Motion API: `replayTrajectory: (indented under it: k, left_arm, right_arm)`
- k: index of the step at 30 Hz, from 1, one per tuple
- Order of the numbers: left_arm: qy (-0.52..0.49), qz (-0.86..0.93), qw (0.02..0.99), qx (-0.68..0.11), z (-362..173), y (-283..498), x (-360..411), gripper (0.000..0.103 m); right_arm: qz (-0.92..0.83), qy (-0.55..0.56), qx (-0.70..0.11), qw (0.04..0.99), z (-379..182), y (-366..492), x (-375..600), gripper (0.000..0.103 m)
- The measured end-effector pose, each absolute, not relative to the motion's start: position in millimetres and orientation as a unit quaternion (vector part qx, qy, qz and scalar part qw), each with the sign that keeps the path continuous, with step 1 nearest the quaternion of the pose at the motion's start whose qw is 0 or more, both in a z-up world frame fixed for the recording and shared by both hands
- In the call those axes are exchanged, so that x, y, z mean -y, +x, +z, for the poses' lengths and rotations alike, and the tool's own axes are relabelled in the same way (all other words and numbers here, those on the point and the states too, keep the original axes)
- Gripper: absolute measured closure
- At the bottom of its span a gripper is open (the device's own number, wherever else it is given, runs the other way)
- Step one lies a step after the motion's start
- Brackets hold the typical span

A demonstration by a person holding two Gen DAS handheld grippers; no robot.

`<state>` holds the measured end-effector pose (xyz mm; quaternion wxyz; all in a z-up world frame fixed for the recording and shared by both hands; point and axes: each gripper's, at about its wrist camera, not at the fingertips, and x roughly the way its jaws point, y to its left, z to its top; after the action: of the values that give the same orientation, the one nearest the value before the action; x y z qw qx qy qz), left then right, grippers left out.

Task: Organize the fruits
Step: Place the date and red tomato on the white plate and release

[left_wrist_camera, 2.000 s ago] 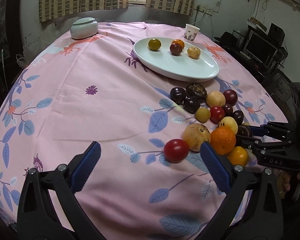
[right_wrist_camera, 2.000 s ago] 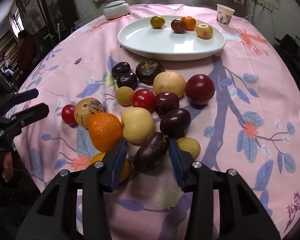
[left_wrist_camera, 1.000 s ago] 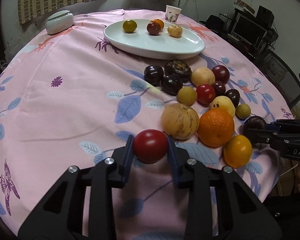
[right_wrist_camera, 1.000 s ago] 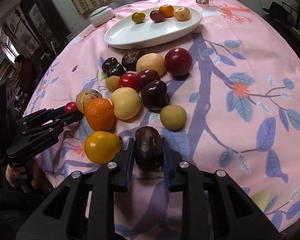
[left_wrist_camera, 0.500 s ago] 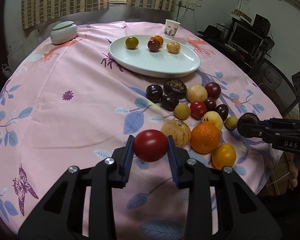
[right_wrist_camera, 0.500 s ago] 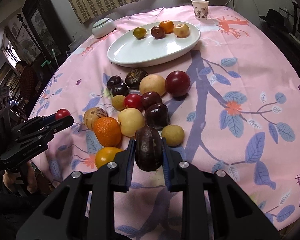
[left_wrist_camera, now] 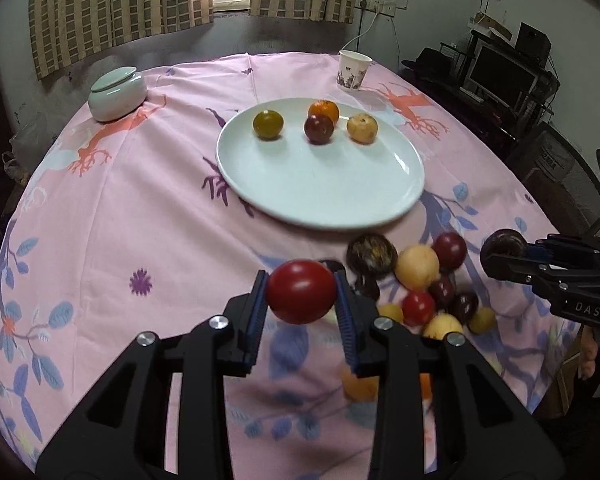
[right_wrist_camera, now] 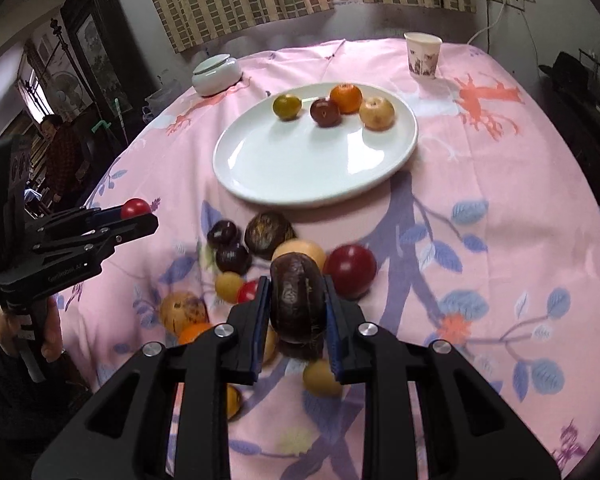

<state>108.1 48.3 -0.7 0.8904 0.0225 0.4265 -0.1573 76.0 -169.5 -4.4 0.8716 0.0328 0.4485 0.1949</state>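
Left wrist | left gripper (left_wrist_camera: pixel 301 300) clamps red fruit (left_wrist_camera: pixel 300 297) | pile (left_wrist_camera: pixel 428 292) blurred, maybe plums

Both wrist views look steeply down, close over table; share plate (left_wrist_camera: pixel 396 196), fruit pile.

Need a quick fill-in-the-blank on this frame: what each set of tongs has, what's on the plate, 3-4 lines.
1. The left tongs are shut on a ____ fruit.
2. The right tongs hold a dark ____ fruit.
3. The white plate carries ____ fruits.
4. The paper cup stands ____ the plate, at the table's far side.

Missing words: red; brown; four; beyond
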Motion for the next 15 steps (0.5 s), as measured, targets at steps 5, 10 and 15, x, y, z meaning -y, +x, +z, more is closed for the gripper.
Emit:
replayTrajectory:
  k: [5,10,15]
  left_arm:
    - [0.022,-0.155,0.892,-0.424,19,191,-40,0.070]
    - [0.017,-0.145,0.884,-0.443,0,265,-31,0.070]
    - [-0.008,-0.142,0.870,-0.472,-27,301,-37,0.070]
  right_arm:
    - [0.207,0.018,-0.443,0.872,18,146,149,0.078]
    - [0.213,-0.018,-0.444,0.870,-1,229,109,0.078]
    - [0.202,-0.068,-0.464,0.860,-27,273,88,0.078]
